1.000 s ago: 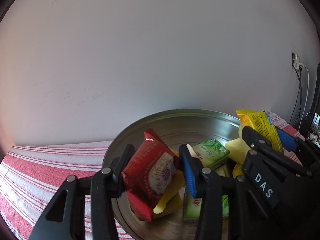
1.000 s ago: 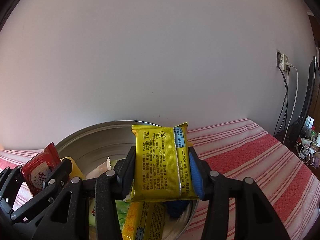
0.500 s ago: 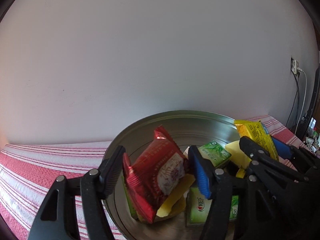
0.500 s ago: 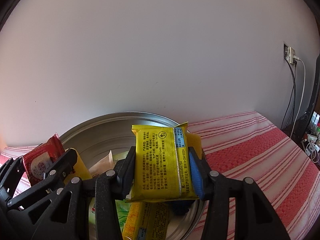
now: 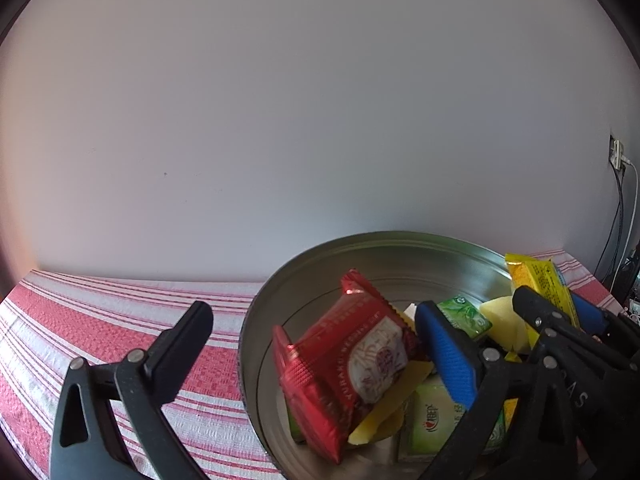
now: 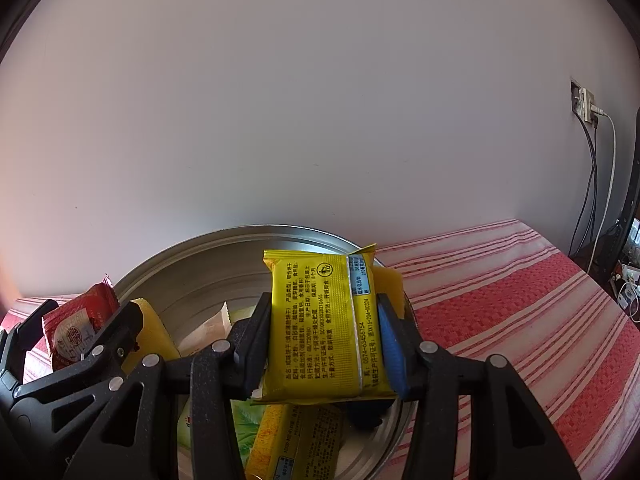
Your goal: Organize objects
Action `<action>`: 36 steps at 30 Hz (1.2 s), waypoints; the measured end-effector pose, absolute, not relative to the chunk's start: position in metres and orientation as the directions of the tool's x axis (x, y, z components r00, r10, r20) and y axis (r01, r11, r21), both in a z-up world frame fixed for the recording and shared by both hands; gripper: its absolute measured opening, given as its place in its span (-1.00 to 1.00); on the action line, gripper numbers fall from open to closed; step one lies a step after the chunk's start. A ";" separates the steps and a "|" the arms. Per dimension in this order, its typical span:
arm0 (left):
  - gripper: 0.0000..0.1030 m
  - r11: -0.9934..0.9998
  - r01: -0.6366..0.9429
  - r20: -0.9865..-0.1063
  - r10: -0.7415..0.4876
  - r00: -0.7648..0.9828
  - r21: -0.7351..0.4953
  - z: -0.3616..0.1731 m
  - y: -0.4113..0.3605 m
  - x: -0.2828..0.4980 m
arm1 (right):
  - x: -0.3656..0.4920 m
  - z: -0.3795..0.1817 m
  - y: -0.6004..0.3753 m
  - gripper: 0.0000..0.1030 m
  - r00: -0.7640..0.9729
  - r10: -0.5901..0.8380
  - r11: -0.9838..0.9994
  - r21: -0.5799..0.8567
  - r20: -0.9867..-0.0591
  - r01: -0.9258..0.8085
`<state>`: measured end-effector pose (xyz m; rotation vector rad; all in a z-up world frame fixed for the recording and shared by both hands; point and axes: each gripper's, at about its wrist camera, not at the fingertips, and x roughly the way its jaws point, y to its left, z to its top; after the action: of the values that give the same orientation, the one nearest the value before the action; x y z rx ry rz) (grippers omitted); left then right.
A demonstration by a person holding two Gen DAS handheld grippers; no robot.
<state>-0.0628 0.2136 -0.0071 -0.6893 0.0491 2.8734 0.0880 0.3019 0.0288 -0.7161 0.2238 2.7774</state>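
Note:
A round metal tin (image 5: 372, 248) holds several snack packets. My left gripper (image 5: 316, 344) is open wide over the tin's left rim; a red packet (image 5: 352, 364) lies free between its fingers, leaning on a yellow packet and green packets (image 5: 464, 314). My right gripper (image 6: 324, 332) is shut on a yellow packet (image 6: 324, 328) and holds it above the tin (image 6: 224, 248). The red packet (image 6: 76, 328) shows at the left of the right wrist view, and the yellow packet (image 5: 540, 284) at the right of the left wrist view.
The tin stands on a red and white striped cloth (image 6: 520, 288) against a plain white wall. A wall socket with cables (image 6: 588, 108) is at the far right. More yellow and green packets (image 6: 296, 440) lie under my right gripper.
My left gripper has opened wide and let go of the red packet, which now rests in the tin. My right gripper keeps its hold on the yellow packet, nearly still.

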 end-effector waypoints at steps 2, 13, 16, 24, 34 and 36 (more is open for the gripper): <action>0.98 -0.979 -0.200 -0.454 0.190 -0.871 -0.025 -0.005 0.207 -0.063 | 0.091 0.031 0.305 0.00 -0.851 0.194 -0.951 0.120 -0.487 -0.285; 0.98 -0.884 -0.461 -0.481 0.374 -0.793 0.072 -0.008 0.242 -0.043 | 0.104 0.052 0.317 0.00 -0.901 0.012 -0.933 0.319 -0.434 -0.166; 0.98 -0.889 -0.449 -0.462 0.364 -0.809 0.087 -0.005 0.237 -0.037 | 0.102 0.052 0.316 0.00 -0.902 -0.025 -0.934 0.331 -0.432 -0.133; 0.99 -0.937 -0.334 -0.432 0.261 -0.863 0.100 0.000 0.209 -0.027 | 0.108 0.053 0.315 0.58 -0.917 -0.073 -0.928 0.363 -0.391 -0.081; 0.99 -0.977 -0.206 -0.471 0.153 -0.869 0.063 -0.018 0.191 -0.017 | 0.129 0.051 0.309 0.70 -0.925 0.139 -0.939 0.251 -0.354 -0.237; 0.99 -0.978 -0.203 -0.470 0.157 -0.868 0.048 -0.018 0.189 -0.015 | 0.134 0.051 0.303 0.70 -0.928 0.160 -0.944 0.222 -0.338 -0.244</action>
<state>-0.0148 0.1886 -0.0178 -0.7096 0.1427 2.8653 0.1339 0.3034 0.0506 -0.4706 0.3869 2.8695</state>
